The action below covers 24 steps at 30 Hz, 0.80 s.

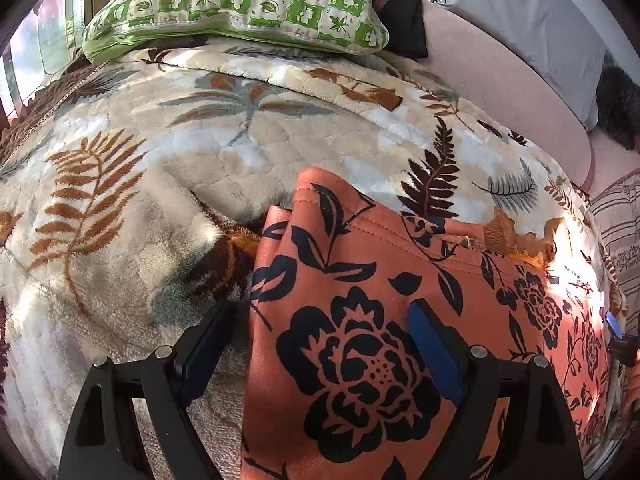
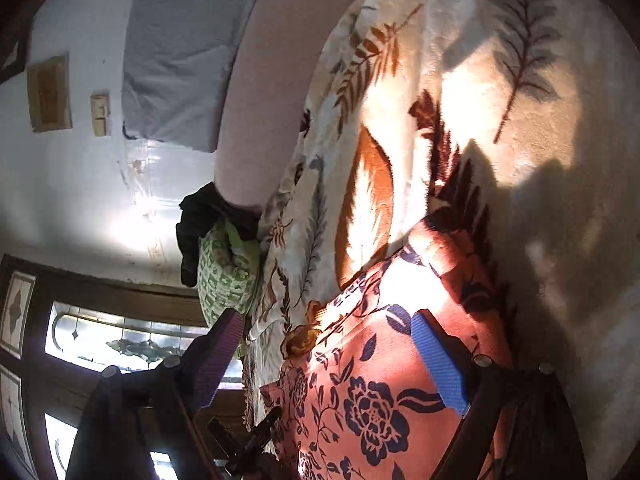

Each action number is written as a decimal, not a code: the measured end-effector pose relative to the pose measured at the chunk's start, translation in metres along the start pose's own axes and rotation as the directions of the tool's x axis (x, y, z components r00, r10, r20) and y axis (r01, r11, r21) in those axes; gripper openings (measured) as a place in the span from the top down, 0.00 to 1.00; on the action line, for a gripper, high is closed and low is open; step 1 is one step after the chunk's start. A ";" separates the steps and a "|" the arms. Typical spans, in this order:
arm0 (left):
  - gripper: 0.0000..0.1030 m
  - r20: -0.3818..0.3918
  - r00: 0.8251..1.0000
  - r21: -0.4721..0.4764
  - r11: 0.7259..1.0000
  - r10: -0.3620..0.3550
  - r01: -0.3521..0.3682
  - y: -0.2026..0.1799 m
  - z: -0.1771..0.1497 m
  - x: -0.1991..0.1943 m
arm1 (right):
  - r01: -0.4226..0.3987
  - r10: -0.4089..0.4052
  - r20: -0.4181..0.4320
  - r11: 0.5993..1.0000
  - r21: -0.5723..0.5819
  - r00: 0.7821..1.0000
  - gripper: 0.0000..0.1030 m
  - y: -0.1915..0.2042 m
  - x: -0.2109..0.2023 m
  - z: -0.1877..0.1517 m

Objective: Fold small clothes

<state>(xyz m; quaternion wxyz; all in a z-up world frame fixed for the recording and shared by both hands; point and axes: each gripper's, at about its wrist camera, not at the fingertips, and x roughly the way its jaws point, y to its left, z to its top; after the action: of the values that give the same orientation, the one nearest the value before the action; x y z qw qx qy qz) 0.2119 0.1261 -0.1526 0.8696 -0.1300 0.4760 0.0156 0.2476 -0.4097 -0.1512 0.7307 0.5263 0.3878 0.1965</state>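
The orange flowered garment (image 1: 360,320) lies spread on the leaf-patterned fleece blanket (image 1: 160,168), and in the left wrist view it fills the space between and beyond the jaws of the left gripper (image 1: 320,344). Those jaws stand wide apart and hold nothing: the left pad sits over bare blanket just off the cloth's edge, the right pad hovers over the big printed rose. The risk here, as I judge it, is that closing from this stance would pinch blanket pile together with the garment's edge, or catch only one layer, since the cloth looks doubled near its stitched hem. Whether the pads touch the fabric cannot be told. The garment's near part is cut off by the frame, and a blue tip at the far right edge is probably the other gripper, too little of it showing to be sure. A green checked pillow (image 1: 240,0) lies well beyond the jaws.

In the right wrist view the right gripper (image 2: 328,344) is likewise wide open and empty, with the garment's corner between its jaws. Hard sunlight and deep shadow blot out the cloth's edges there, so a misjudged grab could drag the piece askew. The dark object below the left jaw is unreadable.
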 end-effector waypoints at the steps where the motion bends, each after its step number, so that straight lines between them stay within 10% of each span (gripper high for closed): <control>1: 0.14 0.003 1.000 0.006 1.000 0.008 -0.008 -0.001 -0.002 0.001 | 0.027 -0.027 -0.005 0.999 -0.038 1.000 0.13 0.001 0.002 0.003; 3: 0.14 0.000 0.999 0.019 0.999 0.034 -0.034 -0.006 -0.004 -0.003 | 0.188 -0.188 0.005 0.982 0.008 0.982 0.13 -0.021 0.011 0.012; 5: 0.14 -0.010 0.999 0.009 0.999 0.034 -0.034 -0.006 -0.006 -0.014 | 0.119 -0.125 0.046 0.986 0.114 0.991 0.13 -0.036 0.005 0.012; 9: 0.14 0.052 0.998 0.044 0.998 0.041 -0.044 -0.007 -0.011 -0.045 | 0.157 -0.154 0.076 0.987 -0.042 0.985 0.13 0.004 -0.016 -0.009; 15: 0.14 0.102 0.994 0.085 0.995 0.036 -0.045 -0.018 -0.033 -0.080 | 0.032 -0.033 -0.002 0.995 -0.093 0.999 0.13 0.031 -0.048 -0.102; 24: 0.14 0.111 0.993 0.111 0.993 0.033 -0.046 -0.024 -0.058 -0.105 | 0.032 -0.042 0.061 0.989 0.147 0.997 0.13 -0.035 -0.077 -0.208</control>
<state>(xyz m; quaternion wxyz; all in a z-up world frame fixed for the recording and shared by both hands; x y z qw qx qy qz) 0.1100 0.0989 -0.0902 0.8998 -0.0701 0.4305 0.0129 0.0344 -0.3476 -0.1865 0.7058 0.5772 0.3872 0.1369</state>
